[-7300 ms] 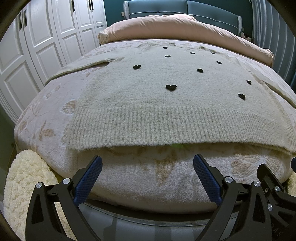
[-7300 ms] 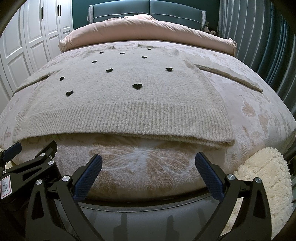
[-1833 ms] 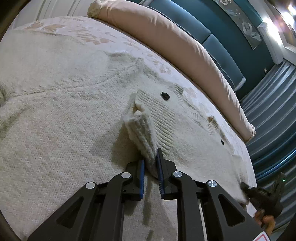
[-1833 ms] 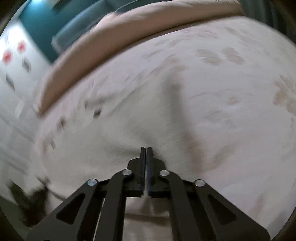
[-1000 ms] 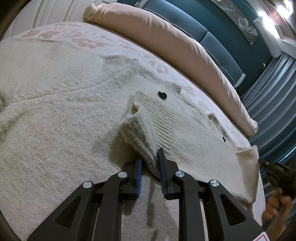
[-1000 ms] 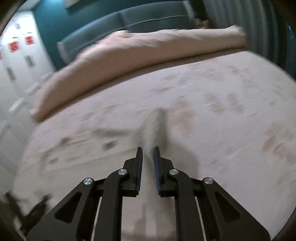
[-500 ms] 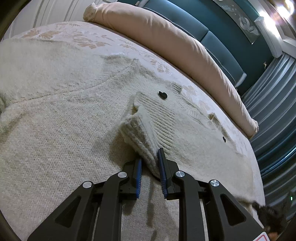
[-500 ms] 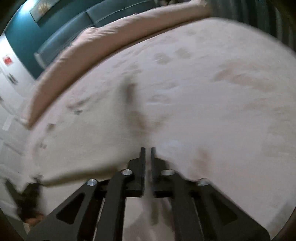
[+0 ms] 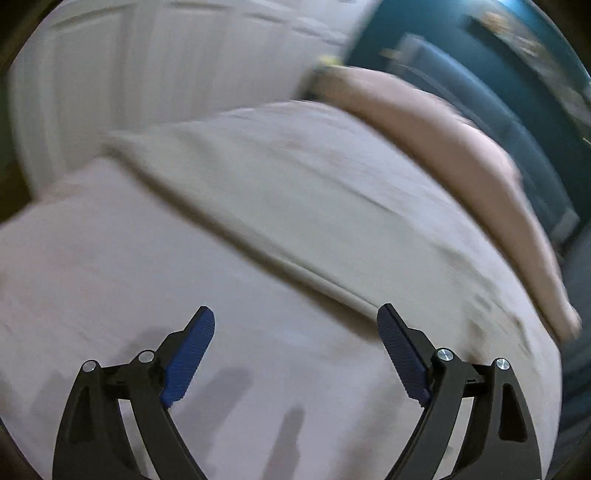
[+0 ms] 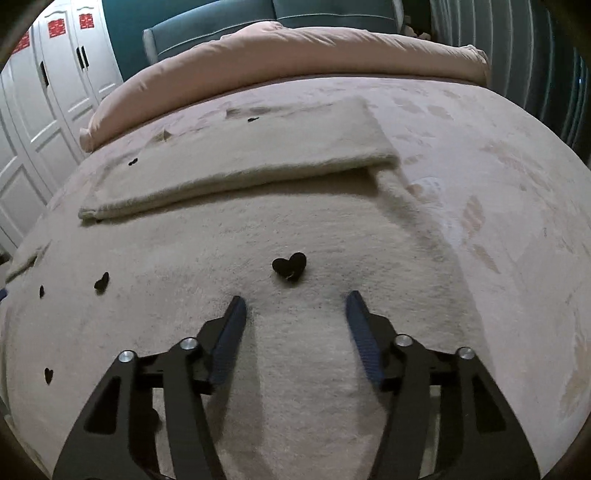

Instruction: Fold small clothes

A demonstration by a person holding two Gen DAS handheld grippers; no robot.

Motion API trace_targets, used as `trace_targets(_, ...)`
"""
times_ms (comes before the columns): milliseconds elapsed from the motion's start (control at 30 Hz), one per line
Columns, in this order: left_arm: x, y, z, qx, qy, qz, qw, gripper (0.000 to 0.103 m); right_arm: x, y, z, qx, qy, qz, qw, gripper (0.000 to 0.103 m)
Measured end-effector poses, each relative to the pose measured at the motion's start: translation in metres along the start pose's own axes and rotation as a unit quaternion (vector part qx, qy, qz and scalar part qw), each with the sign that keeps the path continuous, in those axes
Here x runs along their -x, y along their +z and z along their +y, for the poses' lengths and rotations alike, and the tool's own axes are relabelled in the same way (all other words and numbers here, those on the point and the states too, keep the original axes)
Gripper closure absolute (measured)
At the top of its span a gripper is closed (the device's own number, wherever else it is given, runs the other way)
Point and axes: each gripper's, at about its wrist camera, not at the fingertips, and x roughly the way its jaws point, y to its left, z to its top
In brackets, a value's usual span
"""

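Observation:
A cream knit sweater (image 10: 280, 236) with black hearts (image 10: 290, 266) lies flat on the bed. One sleeve (image 10: 236, 162) is folded across its upper chest. My right gripper (image 10: 293, 306) is open and empty, low over the sweater's body just below a heart. In the blurred left wrist view the sweater (image 9: 295, 192) lies as a pale folded slab farther up the bed. My left gripper (image 9: 295, 336) is wide open and empty over bare bedspread, apart from the sweater's near edge.
The patterned pinkish bedspread (image 10: 498, 177) surrounds the sweater. A rolled pink duvet (image 10: 295, 48) lies along the teal headboard (image 10: 332, 11). White wardrobe doors (image 10: 44, 92) stand at the left, a curtain (image 10: 517, 48) at the right.
My left gripper let go of the sleeve cuff, opened wide and swung back off the sweater. My right gripper opened too and now sits over the sweater's body. The sleeves lie folded in.

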Motion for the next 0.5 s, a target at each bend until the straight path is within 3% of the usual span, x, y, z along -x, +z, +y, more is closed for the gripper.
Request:
trace_targets(100, -0.011, 0.054, 0.077, 0.077, 0.039, -0.008, 0.9962, 0.016, 0.005, -0.004, 0.0, 0.0, 0.01, 0.0, 1.0, 0.04)
trace_targets(167, -0.021, 0.079, 0.115, 0.135, 0.041, 0.0, 0.9901, 0.016, 0.003, -0.004, 0.003, 0.004, 0.012, 0.001, 1.0, 0.037)
trace_targets(233, -0.031, 0.099, 0.144, 0.193, 0.019, 0.004, 0.981, 0.016, 0.001, -0.004, 0.011, 0.014, 0.003, 0.002, 1.0, 0.033)
trace_targets(333, -0.039, 0.116, 0.15, 0.204, 0.014, 0.0, 0.979, 0.016, -0.001, -0.006, 0.017, 0.023, -0.01, 0.002, 1.0, 0.032)
trace_targets(500, -0.06, 0.134, 0.138, 0.156, 0.041, 0.006, 0.9868, 0.021, -0.003, -0.006, 0.015, 0.017, -0.004, 0.002, 1.0, 0.03)
